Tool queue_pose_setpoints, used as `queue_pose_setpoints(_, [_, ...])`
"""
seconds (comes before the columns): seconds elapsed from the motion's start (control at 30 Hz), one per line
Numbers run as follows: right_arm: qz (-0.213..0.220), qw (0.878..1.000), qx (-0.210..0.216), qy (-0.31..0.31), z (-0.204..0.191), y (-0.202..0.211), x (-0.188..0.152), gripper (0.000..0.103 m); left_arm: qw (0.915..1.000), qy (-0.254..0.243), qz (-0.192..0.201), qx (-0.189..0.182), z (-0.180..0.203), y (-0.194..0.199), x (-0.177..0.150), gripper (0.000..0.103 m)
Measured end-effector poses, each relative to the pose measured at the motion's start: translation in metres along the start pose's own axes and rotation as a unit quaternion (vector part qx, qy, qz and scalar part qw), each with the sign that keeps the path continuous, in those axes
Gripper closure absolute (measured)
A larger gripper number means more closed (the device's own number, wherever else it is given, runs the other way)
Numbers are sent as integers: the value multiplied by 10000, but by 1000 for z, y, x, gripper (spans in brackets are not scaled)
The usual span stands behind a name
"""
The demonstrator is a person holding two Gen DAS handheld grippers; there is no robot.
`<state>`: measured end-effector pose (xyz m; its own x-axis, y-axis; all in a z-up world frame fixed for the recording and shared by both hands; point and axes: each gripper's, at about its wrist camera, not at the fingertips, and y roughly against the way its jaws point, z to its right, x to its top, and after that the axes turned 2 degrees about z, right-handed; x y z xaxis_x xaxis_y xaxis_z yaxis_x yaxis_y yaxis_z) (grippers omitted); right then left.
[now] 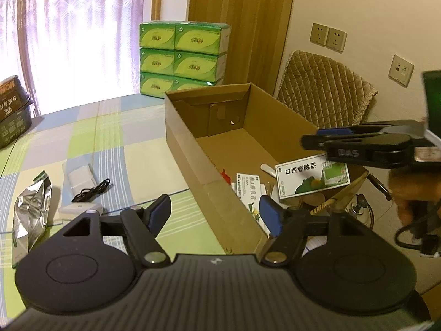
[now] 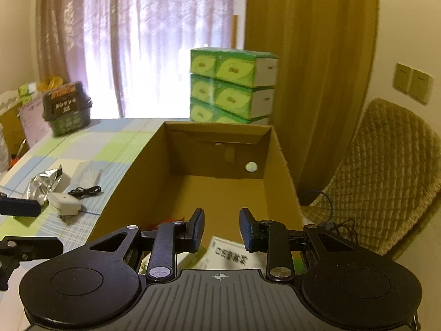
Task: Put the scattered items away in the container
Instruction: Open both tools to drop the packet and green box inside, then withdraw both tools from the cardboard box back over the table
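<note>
Cardboard box (image 2: 220, 193) lies just below the right gripper (image 2: 222, 229), jaws apart, empty; left gripper (image 1: 215, 215) likewise.

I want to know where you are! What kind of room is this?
Probably a room in someone's home: a window with curtains, a cushioned chair, and a checked tablecloth under a cardboard box being filled.

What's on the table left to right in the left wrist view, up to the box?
Foil bag → white adapter → black cable → cardboard box. The clear packet overlaps the cable and adapter, so I left it out.
</note>
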<state>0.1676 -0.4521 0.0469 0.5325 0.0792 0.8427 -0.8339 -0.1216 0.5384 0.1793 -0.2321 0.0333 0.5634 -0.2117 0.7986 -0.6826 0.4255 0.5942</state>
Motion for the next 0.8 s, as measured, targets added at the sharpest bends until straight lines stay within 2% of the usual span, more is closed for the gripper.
queue_pose_setpoints(0.03, [19,10000,-12,-72,1,5,-2,69,10000,24,-4,3,-1,2,-2,36])
queue_pose_setpoints(0.07, [41,9999,-20,-144,1,10,-5,46,10000,48,-9,5,-2,3,-3,36])
queue_pose_setpoints(0.1, [107,9997,-27,-215,1,17,-8,13,10000,68,-12,10,-3,5,-5,35])
queue_pose_setpoints(0.13, [227,9993,-35,-282,0,26,-12,8,10000,92,-15,21,-4,7,-8,34])
queue_pose_setpoints(0.47, [316,9991,123,-265,-30,71,-33,8,9990,380,-64,213,-22,37,-31,30])
queue_pose_setpoints(0.8, [5,9992,198,-341,-52,88,-57,8,9955,746,-37,578,-56,73,-55,21])
